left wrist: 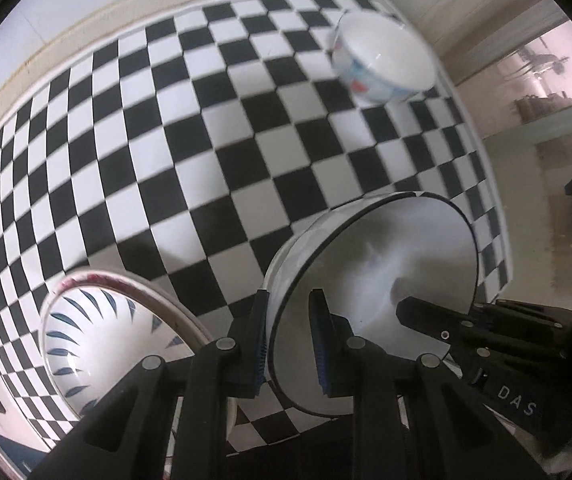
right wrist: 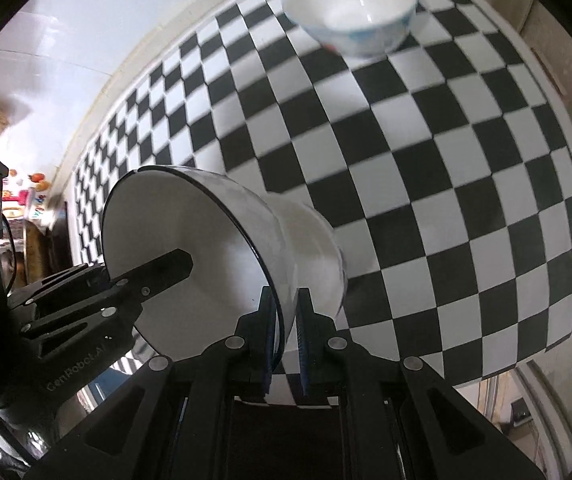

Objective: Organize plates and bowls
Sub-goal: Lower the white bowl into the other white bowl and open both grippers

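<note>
Both claws pinch one big white bowl [left wrist: 374, 300] by its thin black rim. At 6 o'clock in the left view, the left claw [left wrist: 290, 344] is shut on the near edge. At 4 o'clock, the right claw [left wrist: 438, 320] grips the other side. The bowl hangs tilted above the checkered desk [left wrist: 165, 140]. A leaf-pattern bowl [left wrist: 101, 340] waits at 8 o'clock, and a small bowl [left wrist: 386, 60] stands far off at 1 o'clock. I think the big bowl is hard, smooth, slippery and easy to break, so the rim is the best place to hold.
</note>
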Tool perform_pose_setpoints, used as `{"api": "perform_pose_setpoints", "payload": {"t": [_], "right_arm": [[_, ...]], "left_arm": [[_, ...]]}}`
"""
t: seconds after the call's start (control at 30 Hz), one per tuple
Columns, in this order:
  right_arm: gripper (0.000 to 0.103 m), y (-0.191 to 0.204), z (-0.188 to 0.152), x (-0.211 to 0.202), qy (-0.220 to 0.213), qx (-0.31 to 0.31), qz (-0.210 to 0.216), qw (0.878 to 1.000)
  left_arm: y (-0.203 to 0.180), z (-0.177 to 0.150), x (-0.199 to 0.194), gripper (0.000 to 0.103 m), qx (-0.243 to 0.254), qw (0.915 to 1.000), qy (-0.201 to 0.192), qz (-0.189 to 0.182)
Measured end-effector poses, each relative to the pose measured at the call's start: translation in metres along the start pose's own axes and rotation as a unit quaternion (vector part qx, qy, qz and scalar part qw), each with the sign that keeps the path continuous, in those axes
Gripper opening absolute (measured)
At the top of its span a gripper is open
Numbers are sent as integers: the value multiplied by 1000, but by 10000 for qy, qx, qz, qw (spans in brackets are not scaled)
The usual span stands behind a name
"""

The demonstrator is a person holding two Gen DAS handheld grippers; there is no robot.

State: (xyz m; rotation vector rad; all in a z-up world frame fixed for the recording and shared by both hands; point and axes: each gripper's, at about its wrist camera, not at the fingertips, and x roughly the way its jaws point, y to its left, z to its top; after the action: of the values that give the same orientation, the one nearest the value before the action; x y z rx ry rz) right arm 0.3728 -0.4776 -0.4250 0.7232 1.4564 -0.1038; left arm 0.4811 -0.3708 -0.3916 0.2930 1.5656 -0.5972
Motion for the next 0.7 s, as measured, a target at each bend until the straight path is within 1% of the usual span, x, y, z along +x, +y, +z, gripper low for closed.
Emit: {"api": "perform_pose_setpoints", "payload": {"t": [0.17, 0.27, 0.37, 0.47, 0.57, 0.7], "right_arm": [[11, -10, 1, 23, 204, 46, -54, 9998], [11, -13, 2, 32, 309, 33, -65, 9995], [11, -13, 6, 39, 404, -5, -189, 9990], [11, -9, 10, 41, 472, -36, -326, 9983], [12, -10, 12, 40, 550, -7, -284, 9981], [16, -8, 17, 39, 675, 19, -276, 9973]], "left_arm": [[0, 0, 20, 17, -40, 9998, 168, 104], [-2, 0, 22, 17, 11, 9996, 150, 218], [-5, 1, 27, 17, -8, 9994, 182, 292], [-11, 2, 29, 17, 40, 9990, 179, 396], [-12, 3, 35, 17, 4, 9989, 237, 394], [-9, 4, 40, 17, -49, 9989, 302, 367]]}}
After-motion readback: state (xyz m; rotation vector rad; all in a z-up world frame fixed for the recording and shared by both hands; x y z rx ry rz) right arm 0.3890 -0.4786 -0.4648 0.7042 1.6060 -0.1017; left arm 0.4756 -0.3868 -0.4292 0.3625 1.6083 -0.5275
